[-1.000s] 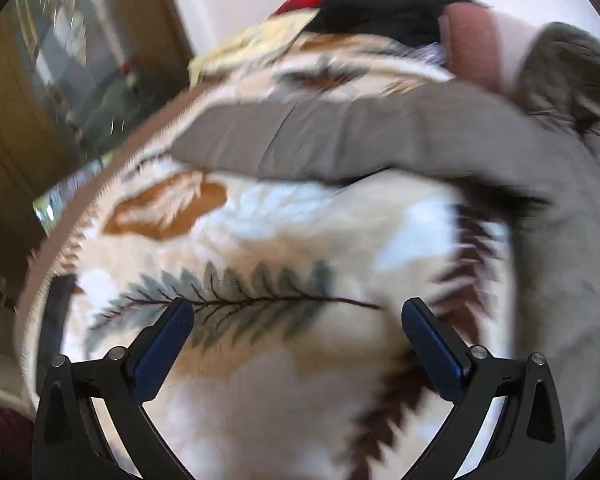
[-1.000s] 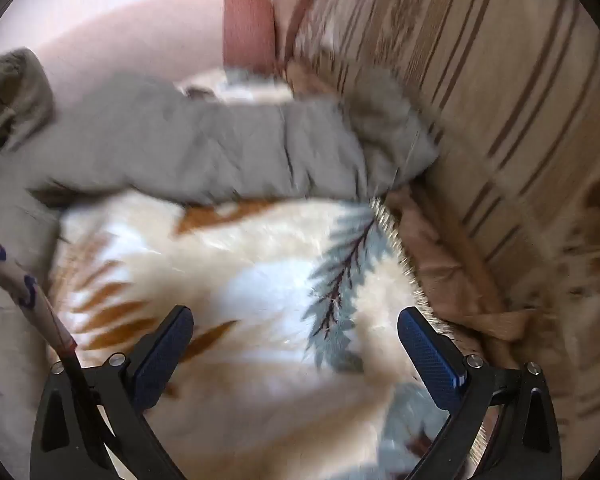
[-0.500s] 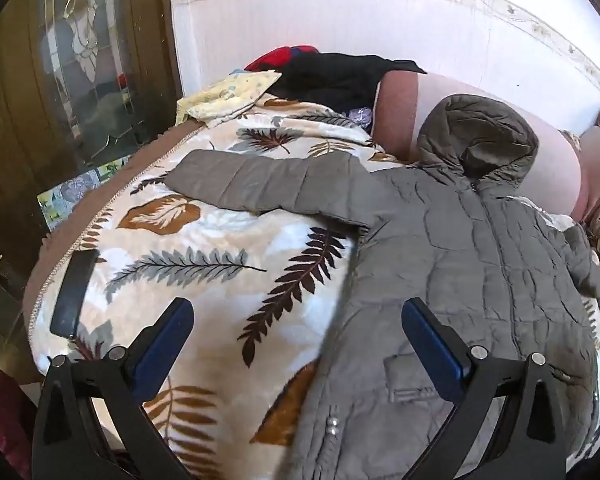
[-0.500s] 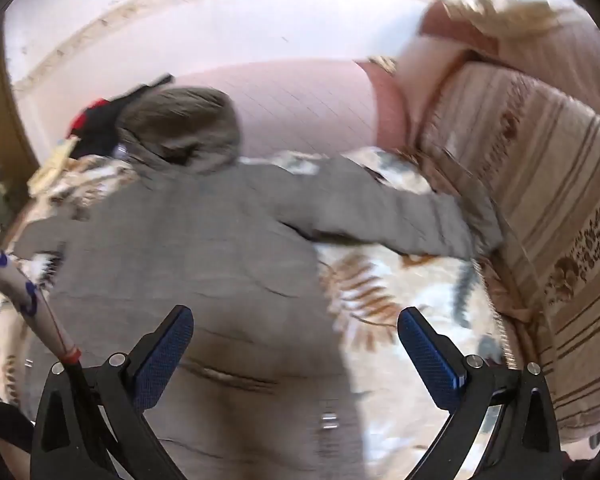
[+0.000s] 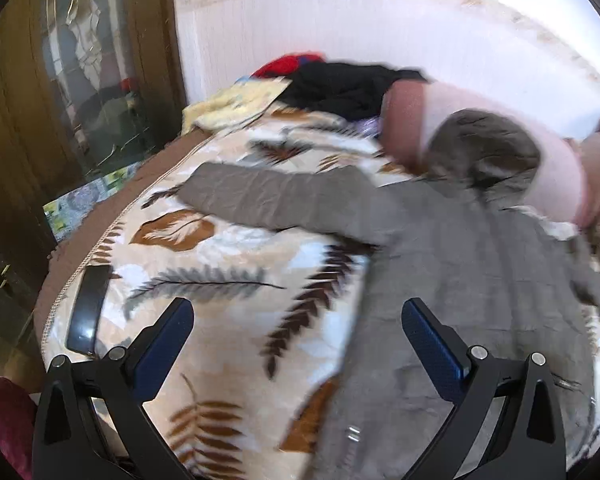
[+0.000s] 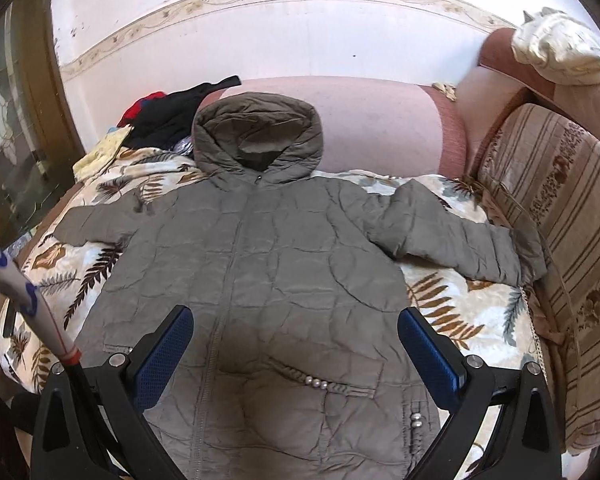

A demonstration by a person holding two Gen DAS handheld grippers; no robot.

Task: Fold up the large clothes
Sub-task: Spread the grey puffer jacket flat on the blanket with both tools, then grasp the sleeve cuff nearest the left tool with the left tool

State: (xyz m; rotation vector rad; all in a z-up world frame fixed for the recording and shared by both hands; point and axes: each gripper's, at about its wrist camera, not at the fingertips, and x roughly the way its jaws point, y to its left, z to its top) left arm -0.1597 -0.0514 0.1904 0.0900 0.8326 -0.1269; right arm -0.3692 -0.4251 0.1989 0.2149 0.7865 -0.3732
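The hooded jacket (image 6: 268, 264) is matt, quilted grey-brown cloth with crinkled seams and small glossy pearl beads (image 6: 315, 382). The leaf-print blanket (image 6: 460, 312) looks plush and fuzzy. The phone (image 5: 87, 312) is glossy black.

Coat (image 6: 260, 272) spread flat on blanket (image 6: 452, 300), hood (image 6: 258, 136) rearward, clothes pile (image 6: 168, 116) apparently behind-left
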